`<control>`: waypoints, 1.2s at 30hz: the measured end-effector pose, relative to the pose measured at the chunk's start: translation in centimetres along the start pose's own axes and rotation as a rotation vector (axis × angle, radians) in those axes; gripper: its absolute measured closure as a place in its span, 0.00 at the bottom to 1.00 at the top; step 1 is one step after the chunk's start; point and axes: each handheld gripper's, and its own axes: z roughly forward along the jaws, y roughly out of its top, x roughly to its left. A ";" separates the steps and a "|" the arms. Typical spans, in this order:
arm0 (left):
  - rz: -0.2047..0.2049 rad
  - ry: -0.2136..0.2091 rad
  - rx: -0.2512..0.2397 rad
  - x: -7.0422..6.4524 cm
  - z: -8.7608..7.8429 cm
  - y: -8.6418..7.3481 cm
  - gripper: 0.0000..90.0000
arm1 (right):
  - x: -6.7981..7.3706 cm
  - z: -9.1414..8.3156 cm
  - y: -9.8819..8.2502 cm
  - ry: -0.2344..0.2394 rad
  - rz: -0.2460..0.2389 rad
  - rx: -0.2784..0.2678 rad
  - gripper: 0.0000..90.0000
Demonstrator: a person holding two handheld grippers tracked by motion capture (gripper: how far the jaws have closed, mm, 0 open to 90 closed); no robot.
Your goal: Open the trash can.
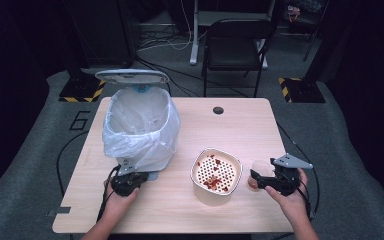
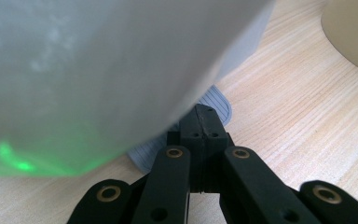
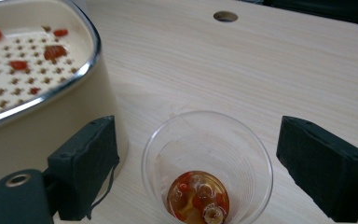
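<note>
Right claw [image 3: 200, 154]: pads apart, straddling a clear plastic cup [image 3: 207, 168] standing upright on the tabletop [image 3: 242, 70], no contact on either side. The cup has a bit of reddish liquid and some bits in the bottom. It sits just beside the cream strainer pot [image 3: 51, 93], whose perforated insert is dotted with red scraps. In the high view the cup [image 1: 256, 172] is at the pot's [image 1: 216, 172] right, with the right claw [image 1: 260, 180] around it.

Left claw [image 2: 200, 135]: pads together, tips on the ribbed foot pedal [image 2: 216, 105] at the base of the trash bin [image 1: 140, 127]. Bin lid [image 1: 132, 76] stands up, white bag liner open.

My read: the pedal is held down to keep the bin open while the cup is dealt with. The cup stands free. Likely next is the pot: open wide enough for its wall or rim, grip firmly, carry level, tip into the bin. Keep the pedal pressed throughout.
</note>
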 end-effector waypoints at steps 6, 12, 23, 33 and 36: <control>0.000 -0.001 -0.001 0.0 0.0 0.0 1.00 | -0.4 1.4 -1.2 -0.001 0.010 0.027 0.14; -0.003 0.000 -0.001 0.0 0.0 0.0 1.00 | -0.3 2.7 -2.1 0.000 0.005 0.043 0.17; -0.003 -0.002 -0.003 0.0 0.0 0.0 1.00 | -0.8 3.8 -3.1 0.005 0.010 0.066 0.33; -0.003 0.001 0.000 0.0 0.0 0.0 1.00 | -1.0 2.2 -0.4 -0.002 -0.068 0.011 0.42; 0.001 -0.002 -0.001 0.0 0.0 0.0 1.00 | -0.9 1.8 1.0 0.009 -0.111 -0.001 0.42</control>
